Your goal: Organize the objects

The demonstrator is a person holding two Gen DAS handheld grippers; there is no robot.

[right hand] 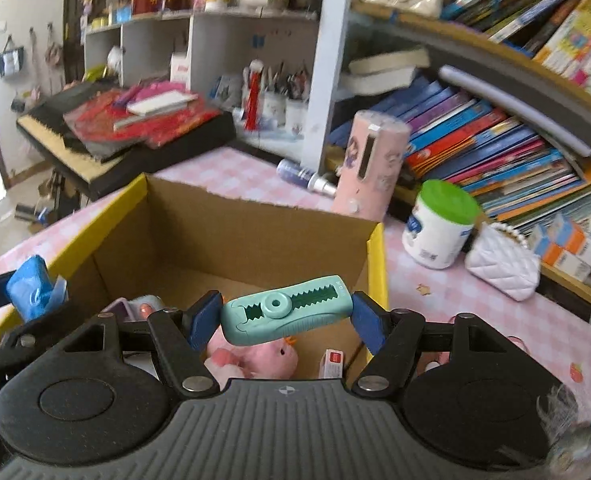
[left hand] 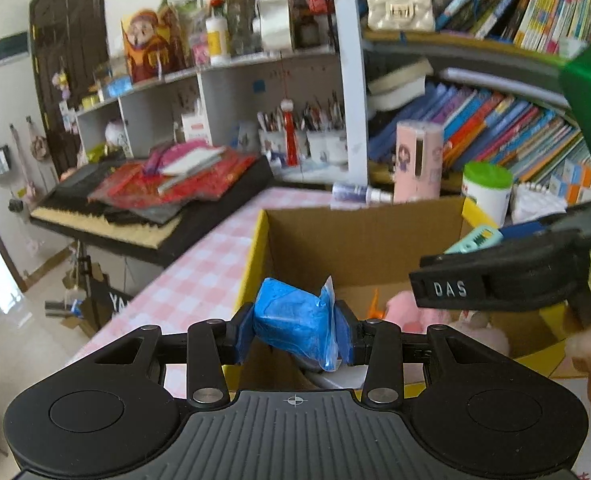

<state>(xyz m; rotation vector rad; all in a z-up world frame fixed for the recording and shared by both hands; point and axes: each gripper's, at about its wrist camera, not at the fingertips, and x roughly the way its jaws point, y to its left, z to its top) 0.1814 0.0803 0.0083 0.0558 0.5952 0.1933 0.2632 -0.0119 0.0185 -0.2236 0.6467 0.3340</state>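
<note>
Already both grippers are loaded and hang over the open cardboard box [right hand: 255,220], so the coming move turns on what lies straight below each set of fingers. The right gripper [right hand: 285,320] pinches a mint-green plastic cutter [right hand: 287,316] end to end, its long axis running crosswise from 9 to 3 o'clock between the blue pads [right hand: 205,316]. Under it, toward 6 o'clock, the box floor shows a pink plush toy [right hand: 255,356] and a small red-and-white packet [right hand: 331,362], so a release here would likely drop the cutter inside the walls.

The left gripper [left hand: 295,324] is clamped on a crumpled blue wrapped packet [left hand: 291,318], its loose twisted end sticking up at about 1 o'clock. It sits nearer the box's yellow-edged left wall [left hand: 251,264]; from the right wrist view the packet [right hand: 31,284] appears at 9 o'clock, close over that rim. Whether it is fully inside the wall line I cannot say for sure, since the fisheye bends the edge. I judge the right hand better placed to let go first; the left probably needs a nudge inward toward 3 o'clock.
</note>
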